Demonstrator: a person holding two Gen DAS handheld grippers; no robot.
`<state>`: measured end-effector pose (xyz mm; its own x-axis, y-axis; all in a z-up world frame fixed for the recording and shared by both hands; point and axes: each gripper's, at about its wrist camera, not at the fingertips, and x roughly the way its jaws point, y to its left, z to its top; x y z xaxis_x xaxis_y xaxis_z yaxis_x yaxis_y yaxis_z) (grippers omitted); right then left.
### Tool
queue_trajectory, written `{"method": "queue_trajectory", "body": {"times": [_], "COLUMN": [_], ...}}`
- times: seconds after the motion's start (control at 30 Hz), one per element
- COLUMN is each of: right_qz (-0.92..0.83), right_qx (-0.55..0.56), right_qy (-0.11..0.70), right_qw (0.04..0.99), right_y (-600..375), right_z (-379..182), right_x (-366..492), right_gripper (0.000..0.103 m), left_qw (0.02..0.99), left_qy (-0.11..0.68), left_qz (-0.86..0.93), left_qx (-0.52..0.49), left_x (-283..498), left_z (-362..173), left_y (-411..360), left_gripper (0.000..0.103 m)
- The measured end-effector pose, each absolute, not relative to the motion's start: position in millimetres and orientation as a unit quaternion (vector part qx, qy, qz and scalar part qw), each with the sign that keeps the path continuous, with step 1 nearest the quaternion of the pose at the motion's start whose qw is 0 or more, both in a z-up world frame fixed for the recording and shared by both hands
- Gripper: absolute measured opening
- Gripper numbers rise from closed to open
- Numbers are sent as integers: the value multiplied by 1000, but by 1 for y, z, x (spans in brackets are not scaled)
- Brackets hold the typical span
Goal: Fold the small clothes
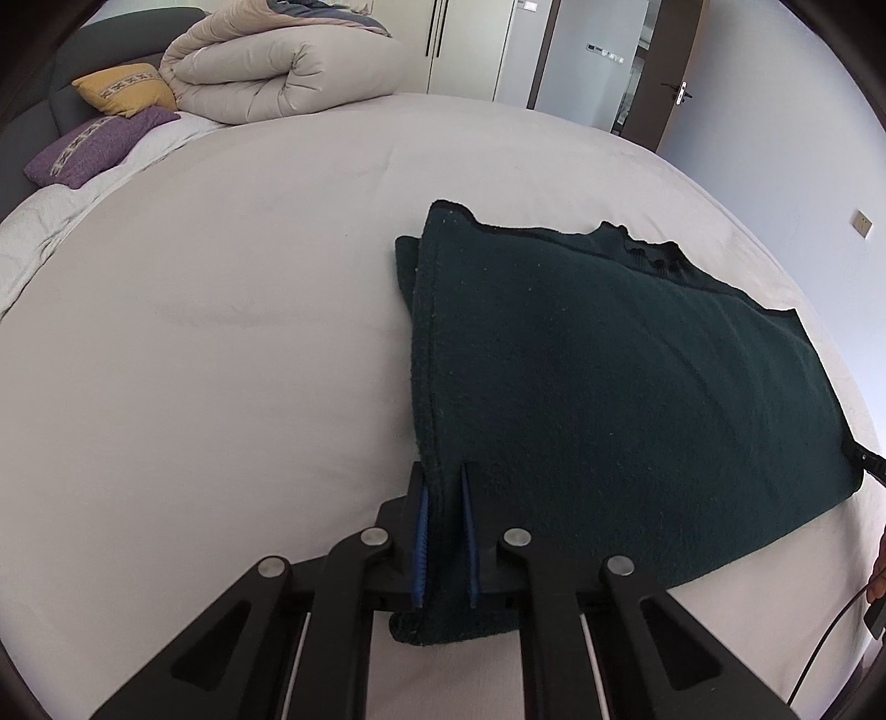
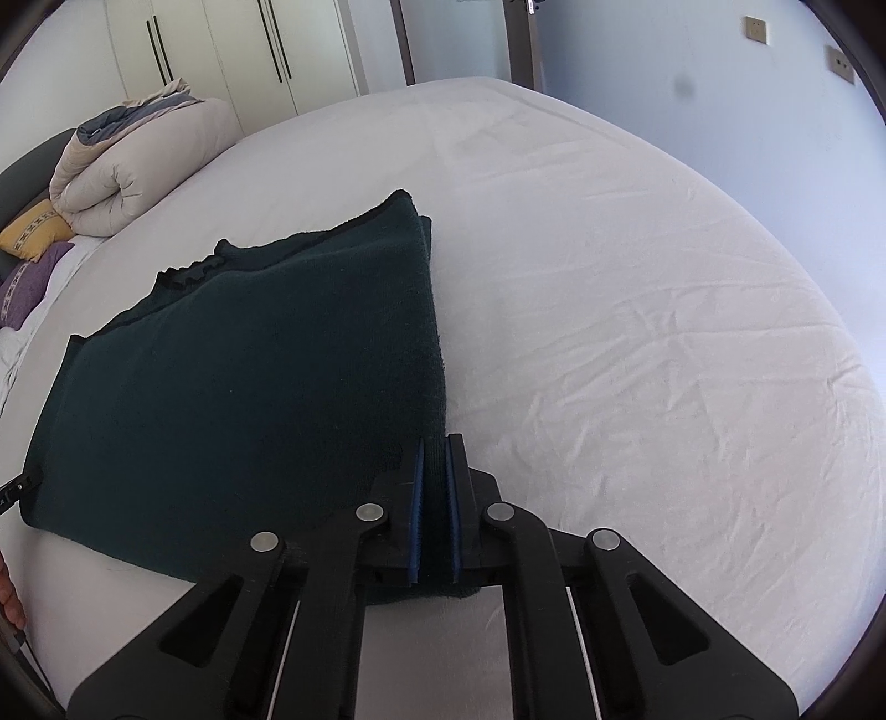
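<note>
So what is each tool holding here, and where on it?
Both hold the dark green garment: the left tool pinches its near left corner, the right tool its near right corner.

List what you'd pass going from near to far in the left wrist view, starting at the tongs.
Left tongs clamped on the near corner of the dark green garment → bare white bedsheet → purple cushion → yellow cushion → rolled beige duvet → white wardrobe doors.
</note>
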<state>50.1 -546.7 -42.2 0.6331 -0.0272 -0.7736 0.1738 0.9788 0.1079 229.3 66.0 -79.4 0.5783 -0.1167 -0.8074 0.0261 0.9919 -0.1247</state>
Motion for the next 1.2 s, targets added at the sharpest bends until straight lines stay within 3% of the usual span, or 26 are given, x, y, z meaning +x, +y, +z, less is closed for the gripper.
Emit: {"method": "queue_trajectory", "body": {"times": [0.7,1.0,1.2], "right_qz": [-58,1,-8], "right_qx": [90,255,207], "right_qy": [435,424,434], "right_qw": [894,869,877], "right_y": [-547,-590,-579], "right_z": [-45,-41,-37], "right_x": [33,22,24], "right_gripper": [5,7,7], "left_qw": [887,888,884], "left_qy": [460,454,460], "left_qz": [-34,-45,-46], "left_qx": [-40,-47,-61], "left_x": [206,205,210], "left_z": [-85,-83,-85], "left_y": [72,73,75], "left_gripper": [5,5,6]}}
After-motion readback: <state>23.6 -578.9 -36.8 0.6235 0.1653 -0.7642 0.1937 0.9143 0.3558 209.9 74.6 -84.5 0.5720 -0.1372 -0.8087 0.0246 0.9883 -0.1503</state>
